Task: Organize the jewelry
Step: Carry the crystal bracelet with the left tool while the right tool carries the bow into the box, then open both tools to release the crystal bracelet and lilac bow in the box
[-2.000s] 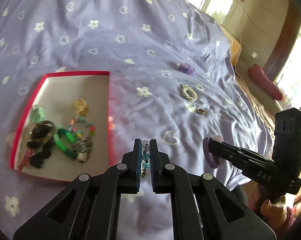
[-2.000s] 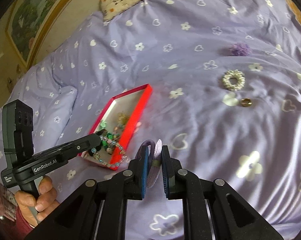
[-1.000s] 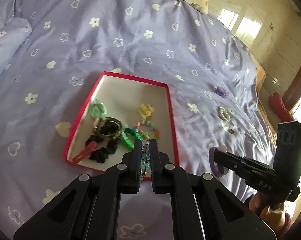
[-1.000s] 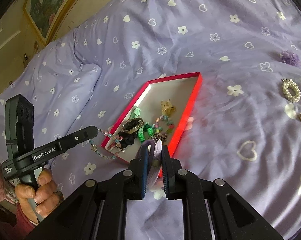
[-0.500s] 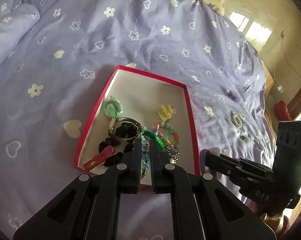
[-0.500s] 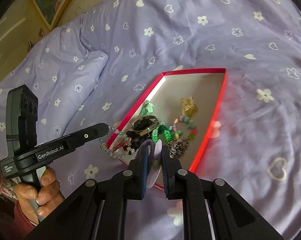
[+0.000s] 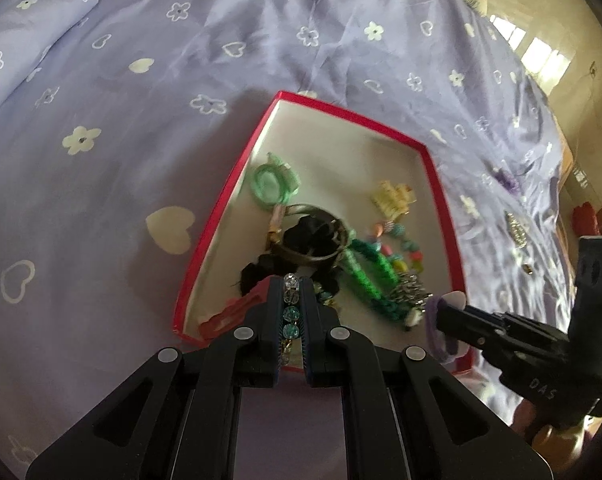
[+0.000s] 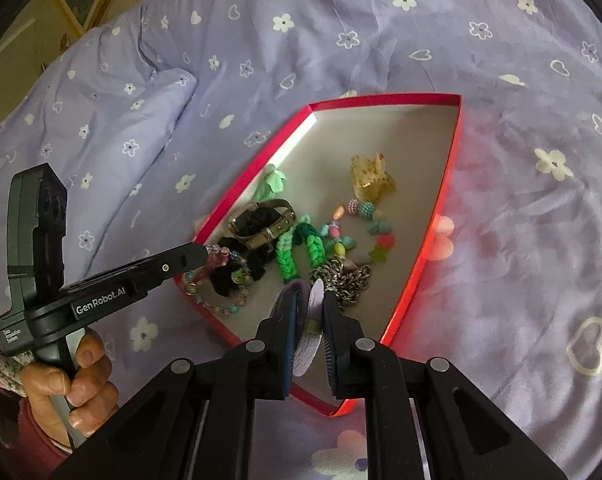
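Observation:
A red-rimmed box (image 7: 237,168) (image 8: 445,184) lies on the purple bedspread and holds several pieces of jewelry. My left gripper (image 7: 291,286) (image 8: 205,254) is shut on a clear and teal bead bracelet (image 7: 290,312) (image 8: 217,304), which hangs over the box's near left corner. My right gripper (image 8: 309,300) (image 7: 441,312) is shut on a purple hair tie (image 8: 307,340) (image 7: 435,332) just above the box's near edge.
In the box lie a green ring (image 7: 271,182), a yellow clip (image 8: 371,178), a bangle on a black scrunchie (image 8: 261,220), green braids (image 8: 297,246), coloured beads and a silver chain (image 8: 347,276). A pearl bracelet (image 7: 517,228) and a purple flower (image 7: 507,180) lie on the bedspread, right of the box.
Both grippers have moved left and closer to the box, from the loose jewelry on the bedspread. The bracelet and the hair tie now hang over the box's near end.

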The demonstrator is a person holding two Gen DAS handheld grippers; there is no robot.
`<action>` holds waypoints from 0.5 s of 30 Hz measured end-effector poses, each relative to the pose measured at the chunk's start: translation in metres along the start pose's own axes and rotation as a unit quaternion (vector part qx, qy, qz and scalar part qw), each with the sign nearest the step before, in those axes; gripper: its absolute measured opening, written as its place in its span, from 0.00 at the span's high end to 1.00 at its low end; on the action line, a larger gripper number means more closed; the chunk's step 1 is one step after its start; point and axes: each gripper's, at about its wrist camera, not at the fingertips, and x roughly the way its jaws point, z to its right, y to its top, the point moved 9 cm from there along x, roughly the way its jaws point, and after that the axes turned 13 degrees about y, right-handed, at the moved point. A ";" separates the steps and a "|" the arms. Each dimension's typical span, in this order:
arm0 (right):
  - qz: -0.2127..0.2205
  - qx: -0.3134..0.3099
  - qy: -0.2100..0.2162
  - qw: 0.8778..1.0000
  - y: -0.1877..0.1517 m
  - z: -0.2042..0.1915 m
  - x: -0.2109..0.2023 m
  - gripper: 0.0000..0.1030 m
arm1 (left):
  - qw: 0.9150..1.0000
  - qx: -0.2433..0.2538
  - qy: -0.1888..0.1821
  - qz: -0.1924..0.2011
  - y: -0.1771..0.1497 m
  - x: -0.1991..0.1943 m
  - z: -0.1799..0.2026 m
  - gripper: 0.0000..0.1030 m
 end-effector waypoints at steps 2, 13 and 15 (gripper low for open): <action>-0.004 0.000 -0.004 1.000 -0.001 0.002 0.003 0.88 | 1.000 0.002 0.005 -0.002 -0.002 0.004 -0.001 0.94; -0.010 0.000 -0.010 1.000 -0.003 0.004 0.009 0.84 | 1.000 0.011 0.012 -0.009 -0.007 0.010 -0.003 0.93; -0.010 0.002 -0.008 1.000 -0.004 0.004 0.009 0.84 | 1.000 0.014 0.014 -0.010 -0.008 0.011 -0.002 0.93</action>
